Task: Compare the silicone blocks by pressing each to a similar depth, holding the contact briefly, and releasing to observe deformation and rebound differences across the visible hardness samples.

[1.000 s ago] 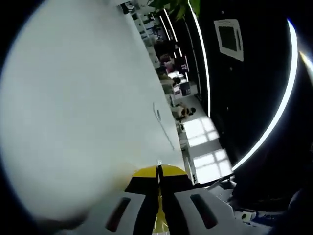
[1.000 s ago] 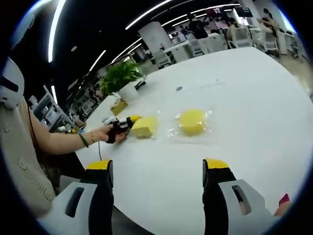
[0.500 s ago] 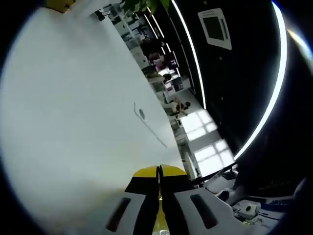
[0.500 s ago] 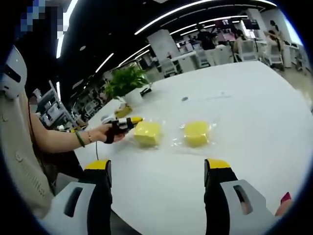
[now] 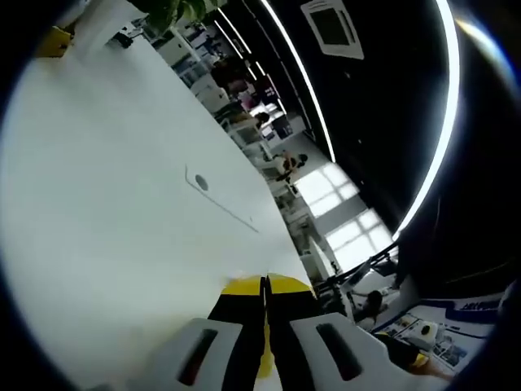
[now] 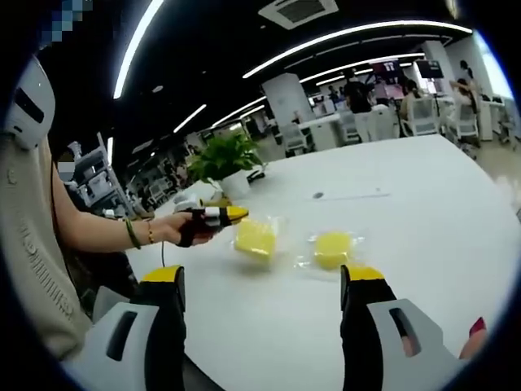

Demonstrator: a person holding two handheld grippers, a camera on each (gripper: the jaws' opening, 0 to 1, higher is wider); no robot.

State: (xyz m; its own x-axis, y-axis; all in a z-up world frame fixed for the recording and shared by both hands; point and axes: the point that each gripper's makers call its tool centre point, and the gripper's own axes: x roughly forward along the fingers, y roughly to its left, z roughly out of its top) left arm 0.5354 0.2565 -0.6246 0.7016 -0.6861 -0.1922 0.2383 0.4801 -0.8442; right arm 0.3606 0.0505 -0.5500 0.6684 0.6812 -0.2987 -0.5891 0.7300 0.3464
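**Silicone blocks lie bagged on a white table in an open office**

Silicone blocks rest on the broad white table (image 6: 423, 212), each in a clear plastic bag. The squarer block (image 6: 256, 237) lies to the left in the right gripper view. The round block (image 6: 332, 248) sits near it on the right, apart from it.

The room is a large office with a dark ceiling, long light strips and a ceiling vent (image 6: 298, 10). Desks, chairs and people stand far behind the table. No writing on the bags can be read.

A potted plant (image 6: 225, 160) stands at the table's far left edge. A small round mark (image 5: 201, 183) with a thin line beside it shows on the tabletop.

The left gripper (image 5: 264, 283) has its yellow-tipped jaws pressed together, holding nothing. In the right gripper view it hovers just left of the squarer block, in a hand with bracelets at the wrist.

The right gripper (image 6: 263, 274) has its jaws spread wide, empty, nearer than both blocks.
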